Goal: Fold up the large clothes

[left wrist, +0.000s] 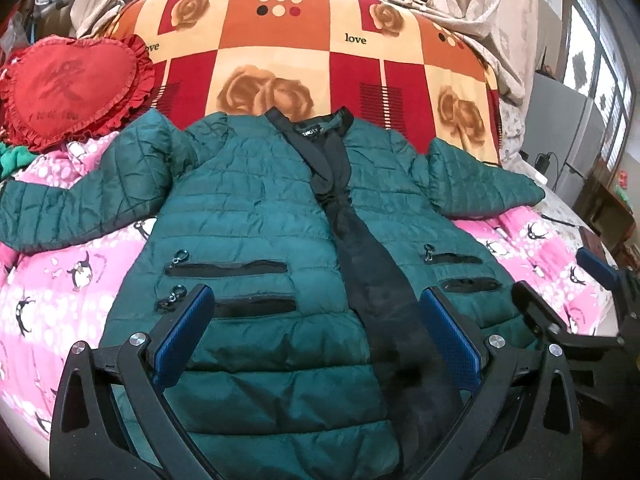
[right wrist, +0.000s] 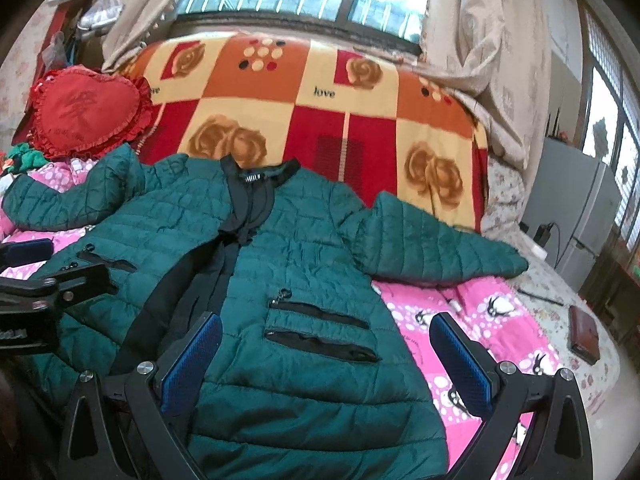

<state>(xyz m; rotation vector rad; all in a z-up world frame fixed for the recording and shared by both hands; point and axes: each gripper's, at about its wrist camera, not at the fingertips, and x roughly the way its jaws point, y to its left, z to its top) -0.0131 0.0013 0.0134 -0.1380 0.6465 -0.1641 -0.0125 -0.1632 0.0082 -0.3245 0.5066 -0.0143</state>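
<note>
A dark green quilted jacket (left wrist: pixel 248 216) lies flat and front-up on the bed, its black placket (left wrist: pixel 360 248) running down the middle and both sleeves spread outward. My left gripper (left wrist: pixel 317 291) hovers open over the lower left front, near the zip pockets, holding nothing. My right gripper (right wrist: pixel 326 320) hangs open over the jacket (right wrist: pixel 304 248) at its lower right front, its right finger above the pink bedding. Each gripper shows in the other's view: the right gripper (left wrist: pixel 552 270) at the jacket's right edge, the left gripper (right wrist: pixel 76 258) at the left one.
The jacket rests on pink penguin bedding (left wrist: pixel 60 280). A red and orange rose blanket (left wrist: pixel 304 56) lies behind it, with a red heart pillow (left wrist: pixel 68 88) at far left. A brown wallet (right wrist: pixel 584 332) sits near the bed's right edge. Curtains, a window and a grey cabinet (right wrist: pixel 576 208) stand beyond.
</note>
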